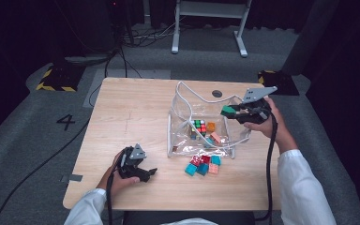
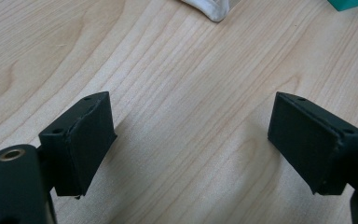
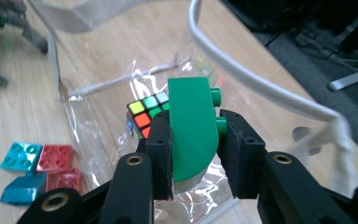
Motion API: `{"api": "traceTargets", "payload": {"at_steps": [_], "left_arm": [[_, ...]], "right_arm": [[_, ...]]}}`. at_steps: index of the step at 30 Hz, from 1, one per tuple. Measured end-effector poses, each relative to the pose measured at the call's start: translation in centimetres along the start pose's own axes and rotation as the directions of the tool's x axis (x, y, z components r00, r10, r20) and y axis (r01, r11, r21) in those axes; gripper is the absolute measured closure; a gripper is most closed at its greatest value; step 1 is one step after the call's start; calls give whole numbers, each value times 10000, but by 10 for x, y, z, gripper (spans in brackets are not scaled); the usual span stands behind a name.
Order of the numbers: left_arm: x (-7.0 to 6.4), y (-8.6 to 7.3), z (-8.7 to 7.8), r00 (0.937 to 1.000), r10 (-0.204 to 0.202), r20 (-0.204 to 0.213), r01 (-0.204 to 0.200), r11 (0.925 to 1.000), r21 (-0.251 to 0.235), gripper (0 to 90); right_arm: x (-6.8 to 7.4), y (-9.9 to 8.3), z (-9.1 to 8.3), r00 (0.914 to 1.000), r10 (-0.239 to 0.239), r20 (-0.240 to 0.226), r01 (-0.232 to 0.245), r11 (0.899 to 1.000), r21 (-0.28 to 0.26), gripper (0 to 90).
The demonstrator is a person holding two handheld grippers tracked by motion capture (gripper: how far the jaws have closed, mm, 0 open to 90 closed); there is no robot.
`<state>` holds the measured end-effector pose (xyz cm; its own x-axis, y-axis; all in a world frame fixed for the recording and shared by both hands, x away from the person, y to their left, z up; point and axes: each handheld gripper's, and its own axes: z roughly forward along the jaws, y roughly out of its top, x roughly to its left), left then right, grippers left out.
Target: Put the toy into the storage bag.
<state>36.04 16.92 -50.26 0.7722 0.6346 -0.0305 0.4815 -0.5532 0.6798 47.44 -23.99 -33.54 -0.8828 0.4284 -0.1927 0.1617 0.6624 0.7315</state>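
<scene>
Clamped between the jaws of the right gripper: a green block, rounded on one end, studs poking out toward the right jaw, long axis running up and away from the pads and roughly in line with the fingers. Held above the open mouth of the clear bag, just inside its right rim in the high view, with the white cord handle arcing past on the right. Directly beyond and below the block, down in the bag: a puzzle cube, with a few small bricks beside it. So the drop line looks to be straight down from the jaws into the bag, nothing between block and bag floor but air; only a release seems needed, perhaps after a slight dip lower.

Outside the bag, at its near edge on the table: a cluster of loose bricks, teal, red and pink, waiting.

Left gripper resting low at the near left of the table, jaws spread wide over bare wood, holding nothing, well apart from the bag. Nearer of the two to those loose bricks, which lie off to its right.
</scene>
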Motion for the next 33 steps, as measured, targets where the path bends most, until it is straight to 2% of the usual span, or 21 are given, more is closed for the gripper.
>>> {"api": "traceTargets", "payload": {"at_steps": [4, 8, 12, 13, 16, 17, 18, 20, 26, 30, 33], "left_arm": [[0, 0, 0, 10000, 9, 23, -9, 10000, -2, 146], [0, 0, 0, 10000, 14, -15, -14, 10000, 3, 145], [0, 0, 0, 10000, -26, 25, 26, 10000, -11, 145], [0, 0, 0, 10000, -24, 21, 24, 10000, -12, 146], [0, 0, 0, 10000, 19, 11, -19, 10000, 10, 145], [0, 0, 0, 10000, 30, 15, -30, 10000, 19, 145], [0, 0, 0, 10000, 15, -22, -15, 10000, -2, 146], [0, 0, 0, 10000, 18, -21, -18, 10000, 13, 146], [0, 0, 0, 10000, 5, 24, -5, 10000, -8, 146], [0, 0, 0, 10000, 14, 9, -14, 10000, 12, 146], [0, 0, 0, 10000, 4, 17, -4, 10000, 7, 146]], "right_arm": [[1, 5, 13, 9995, -242, -186, 257, 9958, 879, 667], [0, 11, 24, 9984, -555, -98, 564, 9819, 1806, 666], [-3, 14, 32, 9963, -846, -138, 855, 9707, 2247, 666], [-2, 15, 34, 9971, -758, -100, 760, 9687, 2361, 666], [-2, 17, 39, 9963, -844, -152, 852, 9529, 2911, 666], [-2, 17, 41, 9961, -871, -173, 881, 9456, 3132, 666], [-3, 16, 43, 9948, -996, -223, 1012, 9332, 3447, 666], [-3, 15, 44, 9948, -1004, -190, 1002, 9211, 3762, 666], [-10, 5, 37, 9967, -810, 38, 712, 8962, 4379, 666], [-12, 0, 30, 9958, -905, 152, 724, 8761, 4767, 666], [-14, -3, 26, 9962, -842, 201, 638, 8707, 4876, 666]]}}
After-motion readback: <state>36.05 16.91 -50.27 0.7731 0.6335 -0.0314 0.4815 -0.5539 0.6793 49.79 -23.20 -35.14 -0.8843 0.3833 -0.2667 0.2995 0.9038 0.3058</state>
